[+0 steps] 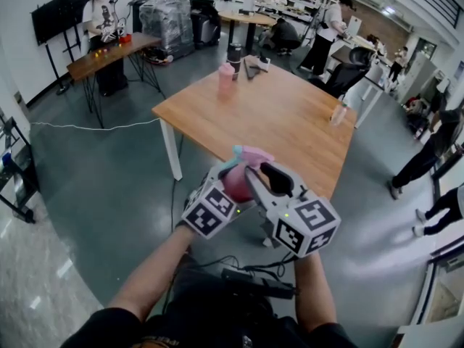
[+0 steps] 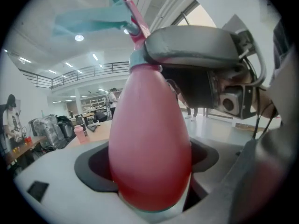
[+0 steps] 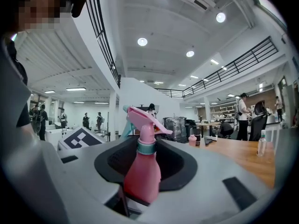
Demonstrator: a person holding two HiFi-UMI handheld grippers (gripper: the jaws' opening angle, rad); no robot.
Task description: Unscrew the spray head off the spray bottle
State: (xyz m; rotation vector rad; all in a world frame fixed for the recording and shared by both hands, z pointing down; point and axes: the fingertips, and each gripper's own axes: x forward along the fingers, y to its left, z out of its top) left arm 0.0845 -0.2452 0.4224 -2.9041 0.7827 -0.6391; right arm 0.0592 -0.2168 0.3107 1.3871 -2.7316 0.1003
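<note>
Gripping the spray bottle [image 1: 238, 184] from two sides, the grippers meet close together in front of the person, held in the air over the grey floor [image 1: 109, 194]. The left gripper [image 1: 225, 191] is shut on the bottle's fat pink body. In the left gripper view that body fills the gap between the jaws, its base nearest the camera and its neck pointing away. The right gripper [image 1: 258, 174] sits on the other side and higher up. Its jaws are closed on the bottle at the neck, and the left gripper view shows one grey pad [image 2: 191, 41] lying against the teal collar [image 2: 139, 59].

Above that pad the pink spray head [image 3: 142, 118] stands clear of both grippers, its teal trigger [image 2: 88, 20] sticking out sideways (blurred in the left gripper view). The head is on the bottle, collar down against the body. In the right gripper view the bottle stands upright between the jaws, with the left gripper's marker cube [image 3: 83, 138] just beside it.

Beyond the grippers stands a wooden table [image 1: 290, 122]. On it, well apart from the grippers, are a pink tumbler [image 1: 227, 78] toward the far edge and a small pale bottle [image 1: 338, 113] at the right edge. People stand and sit further off in the hall.
</note>
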